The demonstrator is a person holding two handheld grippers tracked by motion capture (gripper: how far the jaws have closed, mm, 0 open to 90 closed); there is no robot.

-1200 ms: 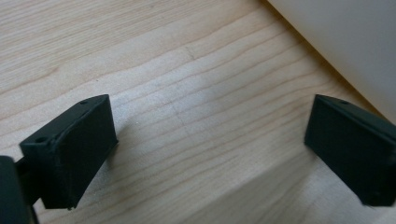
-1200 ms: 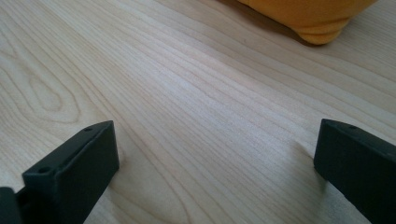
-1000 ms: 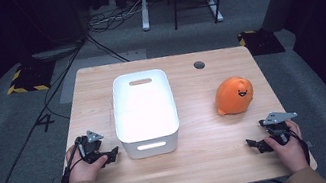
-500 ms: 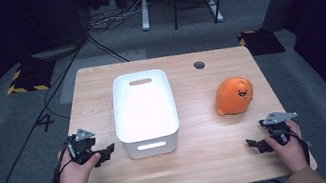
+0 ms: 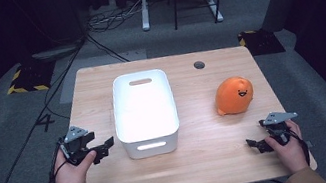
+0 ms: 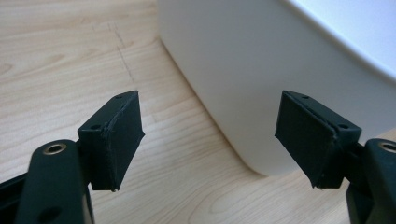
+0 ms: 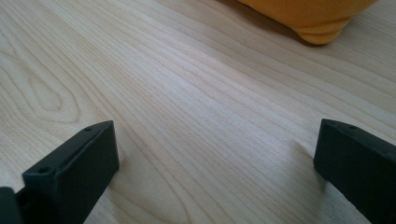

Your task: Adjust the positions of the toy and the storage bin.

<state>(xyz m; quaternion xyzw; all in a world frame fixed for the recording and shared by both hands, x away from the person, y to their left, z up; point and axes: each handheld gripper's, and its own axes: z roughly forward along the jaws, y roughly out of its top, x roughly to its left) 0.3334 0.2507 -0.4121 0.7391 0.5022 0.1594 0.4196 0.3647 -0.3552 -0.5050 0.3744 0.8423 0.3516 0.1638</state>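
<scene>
The tabletop [image 5: 203, 155] is pale wood with clear grain, smooth and faintly sheeny. The white bin [image 5: 144, 106] looks like smooth matt plastic. The orange toy [image 5: 234, 94] seems soft. Gripper fingers [image 6: 116, 135] are matt black.

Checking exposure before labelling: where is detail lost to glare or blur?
High view: the white bin interior blows out to flat white, surroundings fall dark. Left gripper view: bin rim overexposed. Right gripper view: the orange toy is soft, table grain sharp.
</scene>
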